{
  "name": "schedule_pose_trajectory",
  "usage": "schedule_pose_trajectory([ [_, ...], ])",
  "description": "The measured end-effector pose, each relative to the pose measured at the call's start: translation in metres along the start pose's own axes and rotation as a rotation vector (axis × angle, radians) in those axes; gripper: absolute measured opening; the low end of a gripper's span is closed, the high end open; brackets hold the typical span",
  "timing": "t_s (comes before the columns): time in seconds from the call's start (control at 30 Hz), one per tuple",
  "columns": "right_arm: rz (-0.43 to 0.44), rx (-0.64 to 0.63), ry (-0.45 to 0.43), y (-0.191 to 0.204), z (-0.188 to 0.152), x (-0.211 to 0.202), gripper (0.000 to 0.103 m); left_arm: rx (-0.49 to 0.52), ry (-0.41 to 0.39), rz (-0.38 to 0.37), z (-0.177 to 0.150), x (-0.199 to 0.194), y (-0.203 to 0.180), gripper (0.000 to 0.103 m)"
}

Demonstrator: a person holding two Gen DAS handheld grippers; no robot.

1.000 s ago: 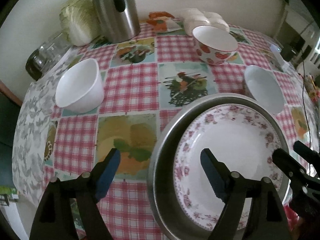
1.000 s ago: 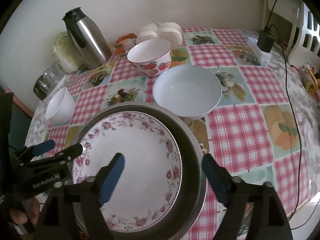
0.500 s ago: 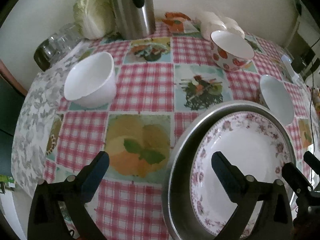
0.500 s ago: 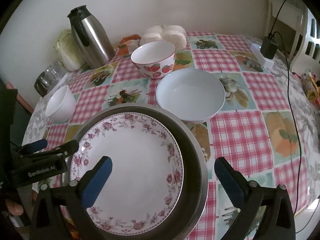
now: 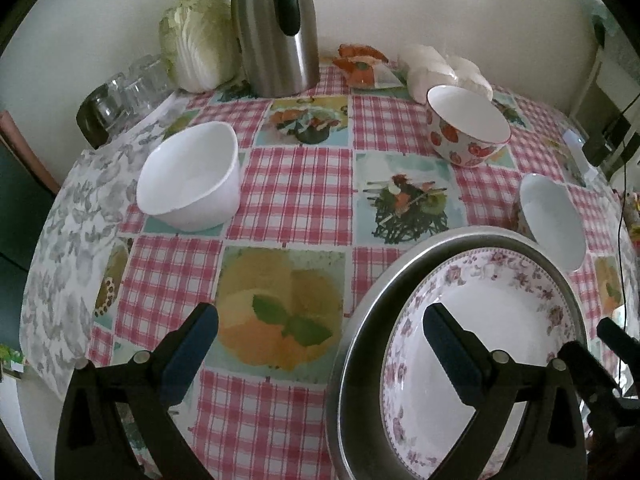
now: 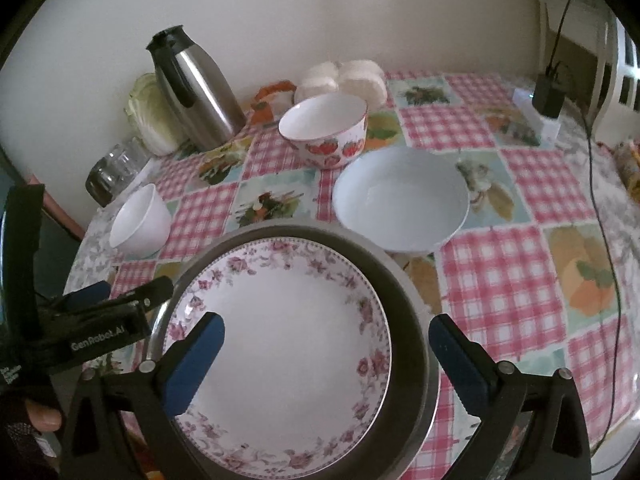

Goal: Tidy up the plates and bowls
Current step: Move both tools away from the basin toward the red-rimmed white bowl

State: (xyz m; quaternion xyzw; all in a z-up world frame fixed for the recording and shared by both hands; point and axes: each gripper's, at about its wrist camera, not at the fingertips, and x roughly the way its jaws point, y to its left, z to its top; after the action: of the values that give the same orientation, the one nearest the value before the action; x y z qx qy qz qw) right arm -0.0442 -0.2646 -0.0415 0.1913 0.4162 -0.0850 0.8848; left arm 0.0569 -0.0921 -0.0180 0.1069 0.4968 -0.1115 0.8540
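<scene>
A round floral-rimmed plate (image 6: pixel 288 336) lay inside a dull metal pan (image 6: pixel 408 320), possibly steel, on the checked tablecloth (image 5: pixel 296 192), both the left gripper (image 5: pixel 320 340) and the right gripper (image 6: pixel 326 344) spread wide, gripping nothing.

Pink-flowered plate (image 6: pixel 288 332), strawberry-patterned bowl (image 6: pixel 326 136)

Count, placed against the metal tray (image 6: pixel 416 320): one floral plate (image 6: pixel 288 336) sits inside it, and three bowls stand beyond it — small white bowl (image 6: pixel 140 222) far-left, strawberry bowl (image 6: pixel 326 132) straight behind, wide white bowl (image 6: pixel 400 198) just behind-right. Further back: one steel thermos (image 6: pixel 196 92), one cabbage (image 6: pixel 150 114), one glass jar (image 6: pixel 114 168). Two grippers in frame.
</scene>
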Motion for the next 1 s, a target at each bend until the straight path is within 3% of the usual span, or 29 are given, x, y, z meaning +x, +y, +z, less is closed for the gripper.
schedule_pose_trajectory([
  [0.3,-0.069,-0.029,-0.043,0.001,0.013,0.001,0.103,-0.035,-0.04,-0.036,0.015,-0.002,0.0,0.102],
  [0.57,-0.115,0.05,-0.078,-0.008,0.045,0.002,0.103,-0.089,-0.105,-0.106,0.046,-0.01,-0.001,0.102],
  [0.8,-0.169,0.102,-0.072,-0.018,0.087,0.001,0.103,-0.112,-0.09,-0.178,0.075,0.002,-0.004,0.102],
  [1.0,-0.175,0.072,-0.09,-0.018,0.116,-0.002,0.103,-0.124,-0.062,-0.185,0.091,0.014,-0.006,0.102],
])
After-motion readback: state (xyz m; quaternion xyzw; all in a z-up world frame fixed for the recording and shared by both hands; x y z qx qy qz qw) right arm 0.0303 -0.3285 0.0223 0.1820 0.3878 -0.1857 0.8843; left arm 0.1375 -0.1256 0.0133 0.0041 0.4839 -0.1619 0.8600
